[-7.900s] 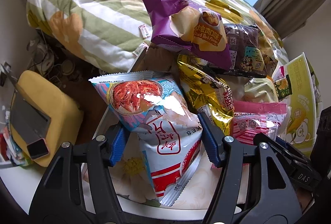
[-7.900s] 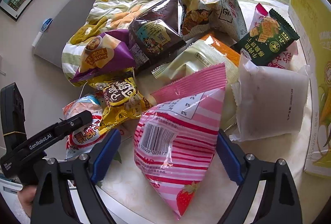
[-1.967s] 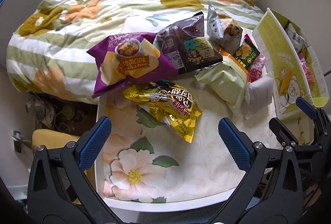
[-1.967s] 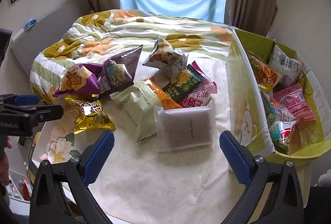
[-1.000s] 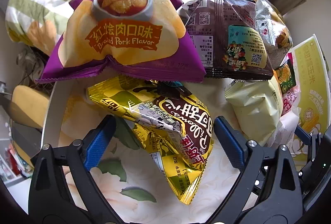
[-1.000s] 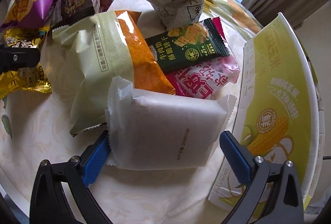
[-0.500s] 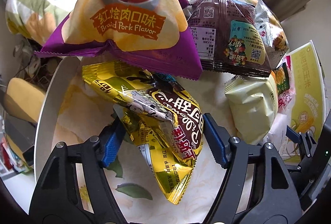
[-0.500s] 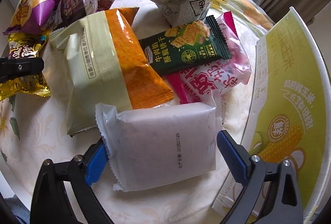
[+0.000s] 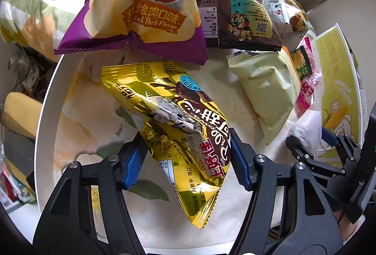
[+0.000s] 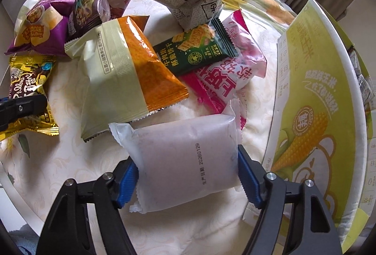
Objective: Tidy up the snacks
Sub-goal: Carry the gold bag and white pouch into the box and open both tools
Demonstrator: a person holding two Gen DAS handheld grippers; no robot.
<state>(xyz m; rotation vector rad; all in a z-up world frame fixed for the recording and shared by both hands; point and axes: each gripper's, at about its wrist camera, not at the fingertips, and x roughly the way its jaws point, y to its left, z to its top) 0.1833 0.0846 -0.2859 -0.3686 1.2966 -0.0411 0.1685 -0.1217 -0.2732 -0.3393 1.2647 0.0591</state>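
Note:
My left gripper point(image 9: 186, 158) is shut on a gold snack bag point(image 9: 178, 121), its blue pads pressing both sides; the bag is tilted, its far end on the round table point(image 9: 47, 99). The same bag shows at the left of the right wrist view point(image 10: 28, 88). My right gripper point(image 10: 188, 177) is shut on a plain white packet point(image 10: 188, 161) that rests low over the tablecloth. A yellow-green corn box point(image 10: 312, 113) stands just right of it and also shows in the left wrist view point(image 9: 336, 90).
Other snacks lie on the table: a purple pork-flavour chip bag point(image 9: 145, 12), a brown bag point(image 9: 237, 22), a pale green and orange bag point(image 10: 127, 76), a dark green cracker pack point(image 10: 199, 52), a pink pack point(image 10: 225, 71), a grey bag point(image 10: 188, 1). A flowered quilt point(image 9: 28, 5) lies behind.
Both grippers have closed from half open onto their bags: left on the gold bag, right on the white packet. Both bags sit deeper between the pads.

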